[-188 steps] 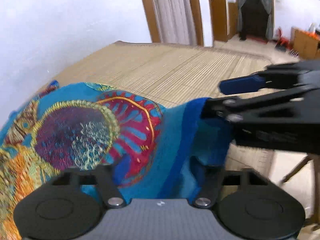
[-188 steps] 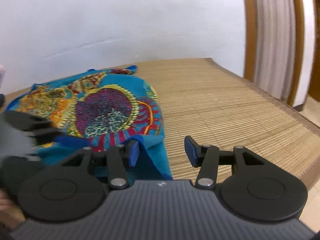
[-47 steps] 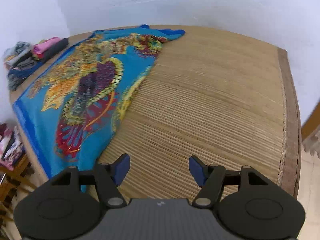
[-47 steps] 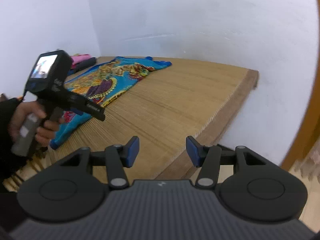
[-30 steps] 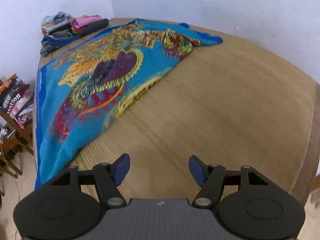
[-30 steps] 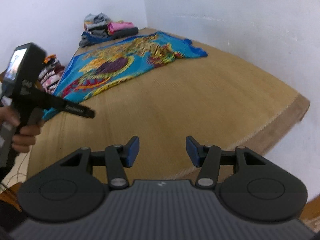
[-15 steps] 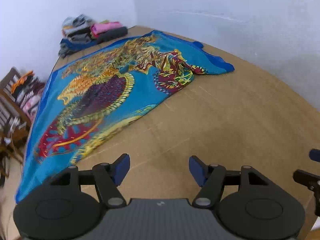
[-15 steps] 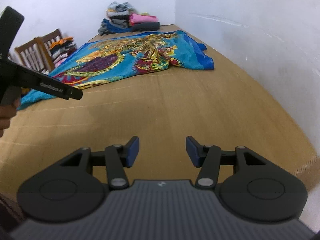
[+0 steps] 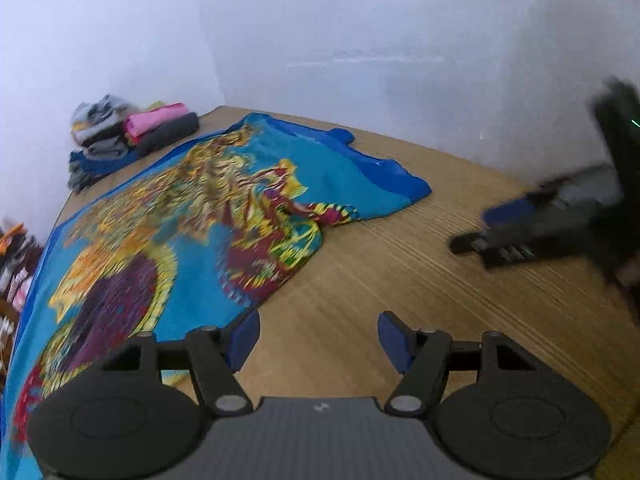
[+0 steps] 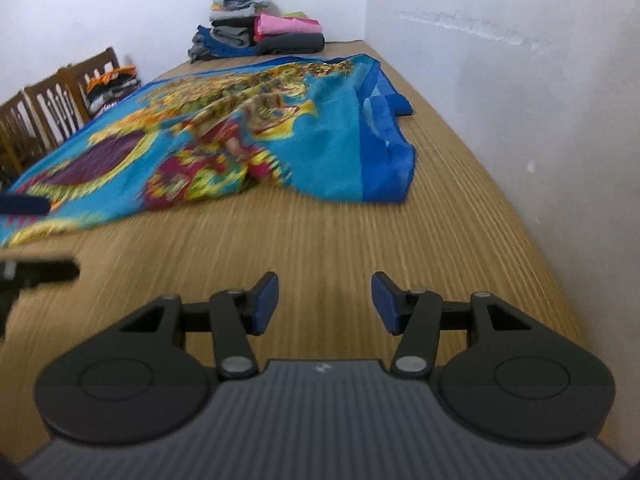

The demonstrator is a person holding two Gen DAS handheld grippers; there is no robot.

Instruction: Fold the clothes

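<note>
The patterned blue cloth (image 9: 192, 216) lies spread over the left part of a woven bamboo mat (image 9: 400, 280), its turquoise field printed with yellow, orange, red and purple motifs and edged with a darker blue border. Its near-right part is rumpled into folds, and 1 dark blue corner (image 10: 386, 176) points toward the bare mat on the right. In the right wrist view the cloth reaches from the far wall side down toward the near left.

The left gripper (image 9: 318, 338) hovers over the near edge of the cloth and the bare mat, its 2 blue pads (image 9: 242, 338) standing apart with nothing between them. The right gripper (image 10: 324, 306) is over bare mat, near the cloth's corner but apart from it, jaws likewise apart and empty. In the left wrist view it shows as a blurred dark shape at the far right.

At the far left corner, against the white wall (image 9: 360, 40), sits a stack of folded clothes (image 10: 256, 26) in grey, pink, black and blue. Further left stand wooden chairs (image 10: 52, 108) with more garments on them.
</note>
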